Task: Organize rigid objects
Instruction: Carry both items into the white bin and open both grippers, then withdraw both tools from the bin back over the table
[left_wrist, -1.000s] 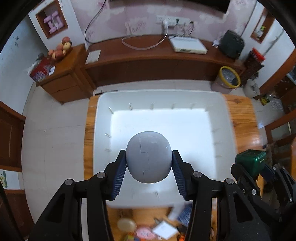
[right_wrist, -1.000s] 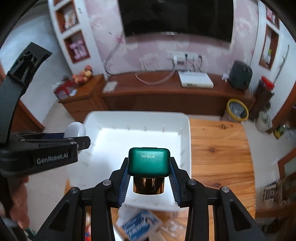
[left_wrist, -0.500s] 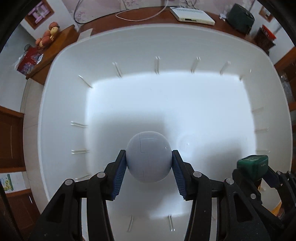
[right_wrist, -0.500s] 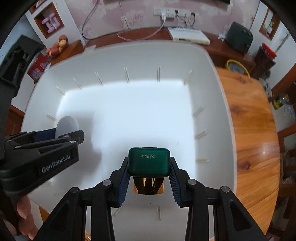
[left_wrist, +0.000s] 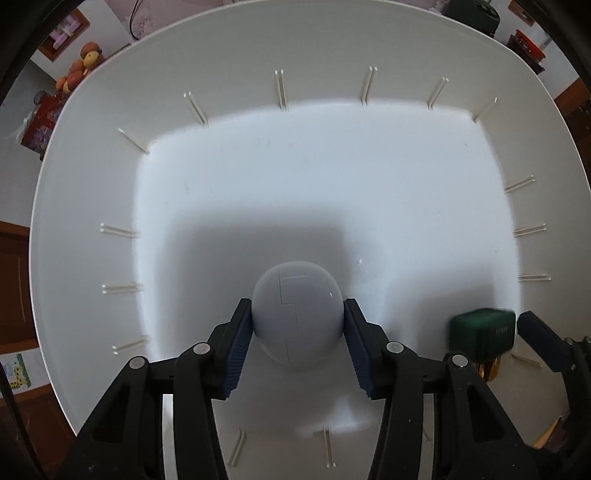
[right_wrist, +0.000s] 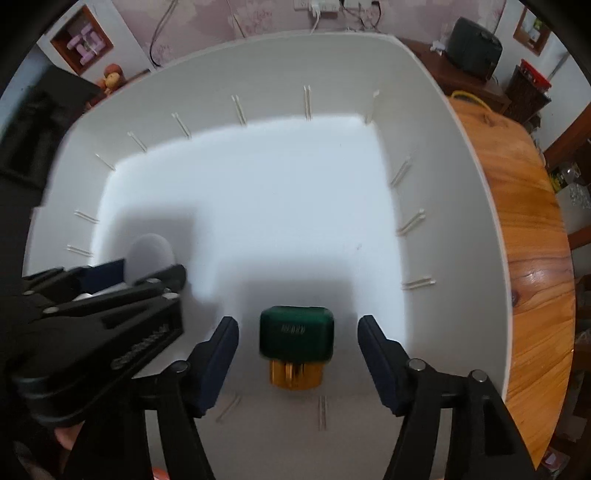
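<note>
**Grey ball clamped on the left, green-capped bottle free on the right, both inside the white bin**

The left hand-held gripper (left_wrist: 297, 325) is closed on a pale grey ball (left_wrist: 296, 315), its blue ribbed pads (left_wrist: 236, 354) pressing the ball's two sides. A stepped seam runs down the ball's face. Gripper and ball sit low within the white bin (left_wrist: 92, 184), over the near part of its floor; whether the ball touches the floor cannot be told.

The right hand-held gripper (right_wrist: 298, 356) is spread wide, both blue pads (right_wrist: 218, 354) standing well clear of the green-capped bottle (right_wrist: 296, 347) between them. The bottle has a dark green squarish cap over a gold body and appears slightly blurred. It lies inside the bin near the front wall, to the right of the ball; whether it rests on the floor cannot be told.

From the left wrist view the same bottle (left_wrist: 482, 336) shows at the lower right, close to the bin's right wall. The bin stands on a wooden table (right_wrist: 524, 229), whose top shows to the right of the rim
</note>
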